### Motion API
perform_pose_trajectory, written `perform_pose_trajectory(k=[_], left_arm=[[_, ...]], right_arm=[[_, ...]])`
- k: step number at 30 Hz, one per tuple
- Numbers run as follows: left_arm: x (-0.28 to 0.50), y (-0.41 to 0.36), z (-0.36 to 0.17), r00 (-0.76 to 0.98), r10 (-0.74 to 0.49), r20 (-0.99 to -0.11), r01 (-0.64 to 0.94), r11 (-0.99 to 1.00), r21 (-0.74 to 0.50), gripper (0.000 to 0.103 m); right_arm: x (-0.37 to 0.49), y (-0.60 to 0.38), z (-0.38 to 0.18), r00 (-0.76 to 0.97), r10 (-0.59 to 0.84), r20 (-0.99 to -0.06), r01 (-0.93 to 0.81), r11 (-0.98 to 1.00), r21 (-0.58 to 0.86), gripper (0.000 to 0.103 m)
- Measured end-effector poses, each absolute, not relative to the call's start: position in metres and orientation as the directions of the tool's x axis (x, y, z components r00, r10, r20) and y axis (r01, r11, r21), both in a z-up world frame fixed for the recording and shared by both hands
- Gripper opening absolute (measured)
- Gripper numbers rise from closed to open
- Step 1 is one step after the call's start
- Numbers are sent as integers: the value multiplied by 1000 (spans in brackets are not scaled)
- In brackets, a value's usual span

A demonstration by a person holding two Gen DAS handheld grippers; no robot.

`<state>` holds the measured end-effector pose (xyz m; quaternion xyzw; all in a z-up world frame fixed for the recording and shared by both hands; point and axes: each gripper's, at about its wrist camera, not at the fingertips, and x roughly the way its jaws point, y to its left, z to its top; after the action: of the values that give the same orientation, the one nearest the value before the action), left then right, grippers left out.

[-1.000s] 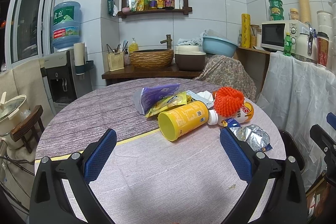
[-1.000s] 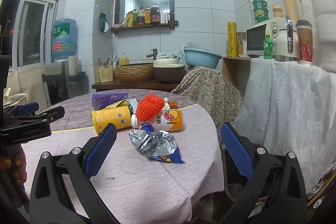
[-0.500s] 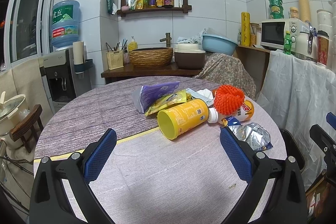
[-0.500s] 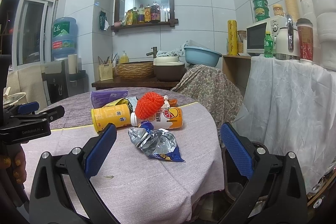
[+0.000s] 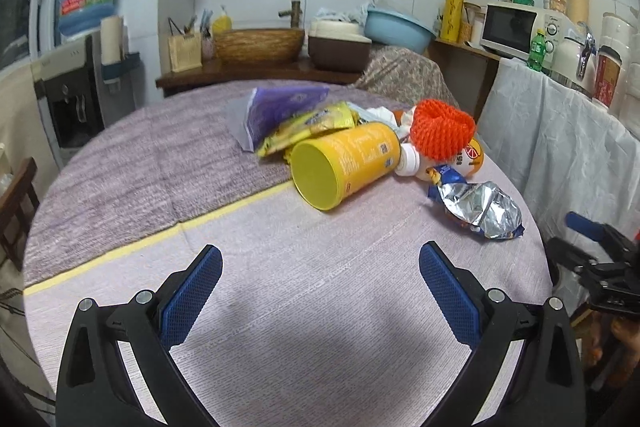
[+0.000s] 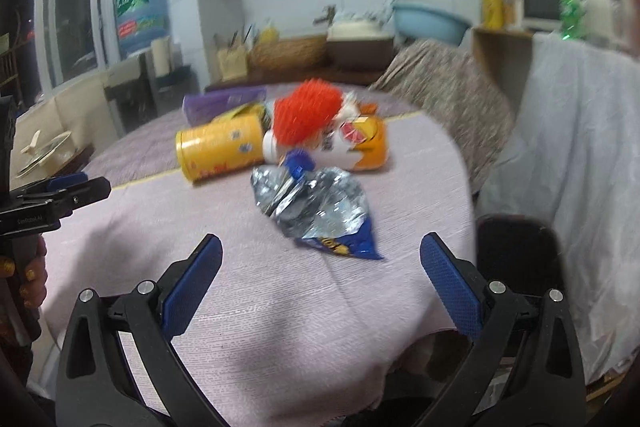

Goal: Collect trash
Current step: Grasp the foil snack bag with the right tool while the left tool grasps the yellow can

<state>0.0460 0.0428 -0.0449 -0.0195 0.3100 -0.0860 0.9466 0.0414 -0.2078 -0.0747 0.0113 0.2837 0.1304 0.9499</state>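
A heap of trash lies on the round table (image 5: pixel 280 307): a yellow cup (image 5: pixel 344 165) on its side, an orange mesh puff (image 5: pixel 442 129) on an orange drink bottle (image 5: pixel 468 159), a crumpled silver snack bag (image 5: pixel 480 211), a yellow wrapper (image 5: pixel 308 131) and a purple packet (image 5: pixel 280 107). My left gripper (image 5: pixel 320 271) is open above the cloth, short of the cup. My right gripper (image 6: pixel 320 267) is open just before the silver snack bag (image 6: pixel 316 207), with the yellow cup (image 6: pixel 220 151) and orange mesh puff (image 6: pixel 304 115) beyond it.
A dark bin (image 6: pixel 516 259) stands by the table's right edge beside a white-draped counter (image 5: pixel 560 139). A patterned covered chair (image 5: pixel 400 79) is behind the table. A water dispenser (image 5: pixel 80 67) and a wooden sink shelf (image 5: pixel 260 71) line the back wall.
Both grippers have tilted down and moved in toward the trash, which now looks larger and nearer. The right view is blurred by motion. Nothing on the table has shifted.
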Motion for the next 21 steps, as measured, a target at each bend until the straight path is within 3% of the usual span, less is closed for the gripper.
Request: perform_pose_trajectory(k=[6,11,13,15,16,18,21], left_arm=[[67,42,-40,778,-168,-605,190,981,-29,98],[94,34,-36,751,-204,-627,286,958,31,98],[110,26,-34,735,-205,-646,325,943,71,96],[122,17,-32,721,-207,-662,364,925,107,96],[129,9,-32,713,-205,-671,395,908,142,96],[141,-5,-33,703,-181,-688,437,873,217,96],[157,-26,-37,679,-138,-721,494,812,310,93]], right_arm=[[86,-170,-80,734,280,-619,-362,932,-7,98],[115,-147,-86,719,215,-661,-395,909,-133,94],[128,-141,-94,700,175,-692,-397,901,-174,81],[137,-142,-102,678,159,-717,-399,899,-179,52],[140,-143,-106,664,157,-731,-400,901,-169,48],[138,-147,-106,663,182,-727,-398,907,-136,28],[127,-150,-101,669,214,-712,-405,908,-107,20]])
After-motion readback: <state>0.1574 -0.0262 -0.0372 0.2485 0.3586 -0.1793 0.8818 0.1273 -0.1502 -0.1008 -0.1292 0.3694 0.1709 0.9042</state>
